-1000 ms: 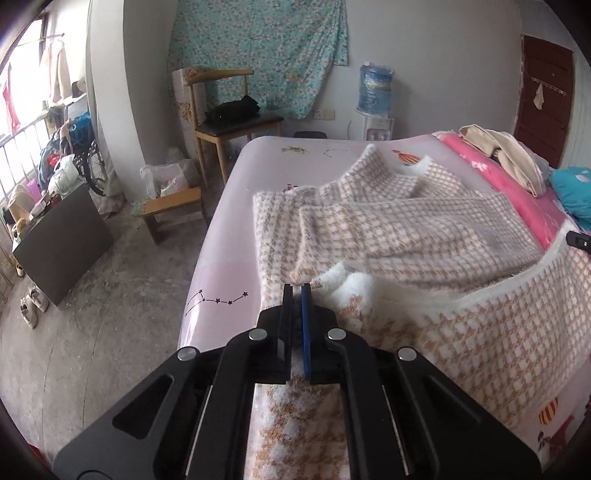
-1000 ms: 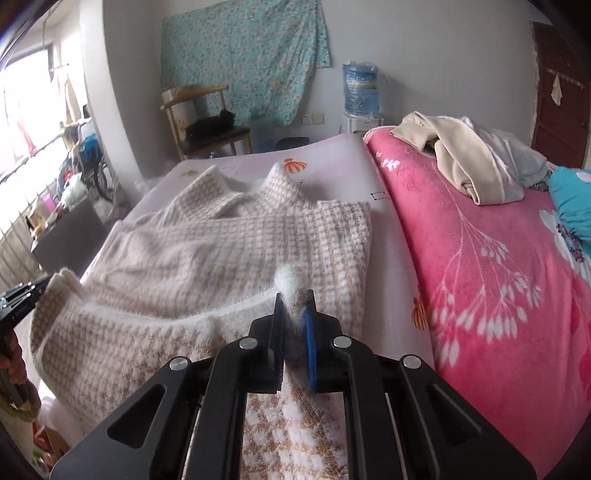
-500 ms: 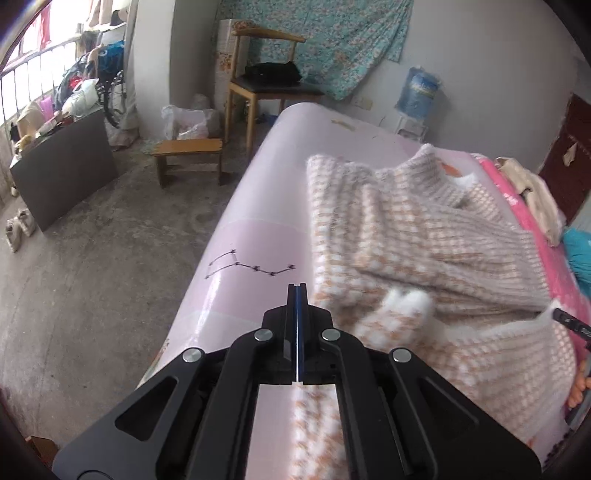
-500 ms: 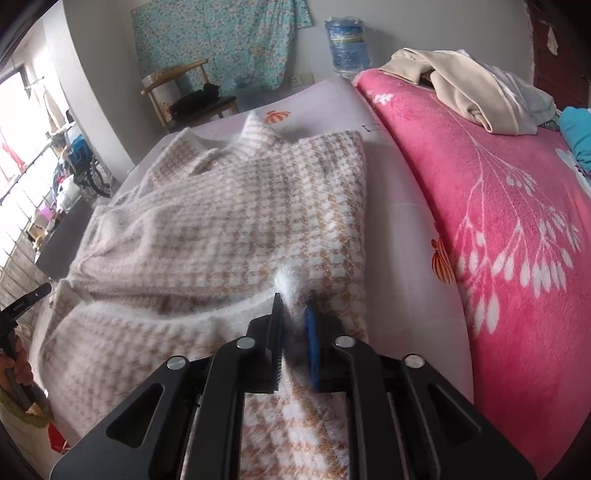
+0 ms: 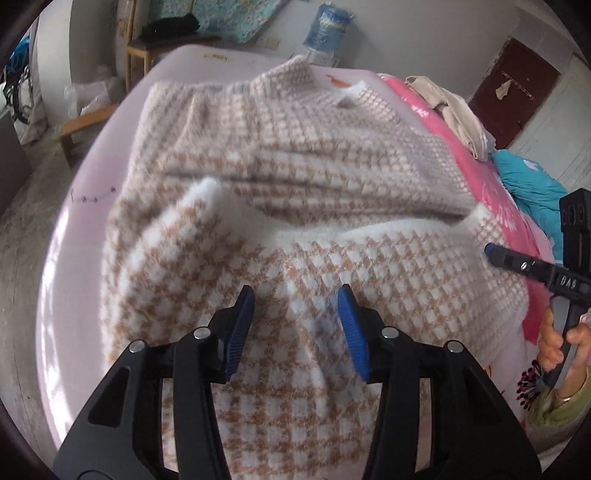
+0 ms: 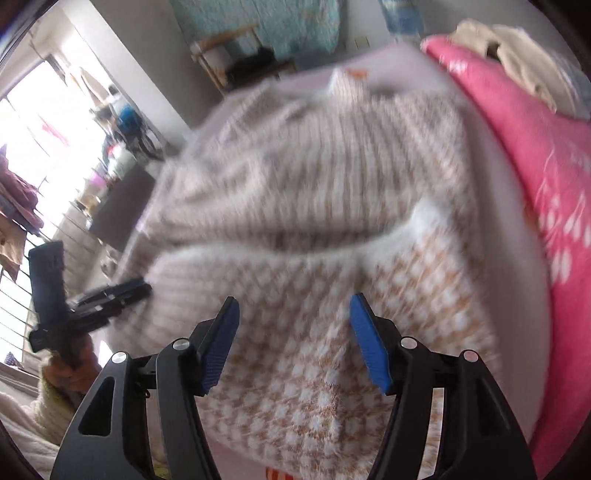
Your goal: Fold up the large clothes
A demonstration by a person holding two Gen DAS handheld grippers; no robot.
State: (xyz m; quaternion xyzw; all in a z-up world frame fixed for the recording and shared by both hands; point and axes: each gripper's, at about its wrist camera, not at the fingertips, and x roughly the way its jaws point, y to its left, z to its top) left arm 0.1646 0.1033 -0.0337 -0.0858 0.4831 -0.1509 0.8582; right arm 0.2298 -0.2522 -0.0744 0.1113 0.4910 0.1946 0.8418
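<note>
Hand-held grippers, left (image 5: 295, 304) and right (image 6: 293, 315), are opening and have let go the sweater (image 5: 295, 184), whose near half now lies folded over the far half on the bed (image 5: 74, 236).

Home bedroom: bed with pale pink printed sheet (image 5: 85, 206) and bright pink floral blanket (image 6: 532, 155), wooden chair (image 5: 147, 48) against wall, blue water-dispenser jug (image 5: 327, 27), teal floral cloth (image 6: 291, 22) hung on wall, dark red door (image 5: 517, 92).
</note>
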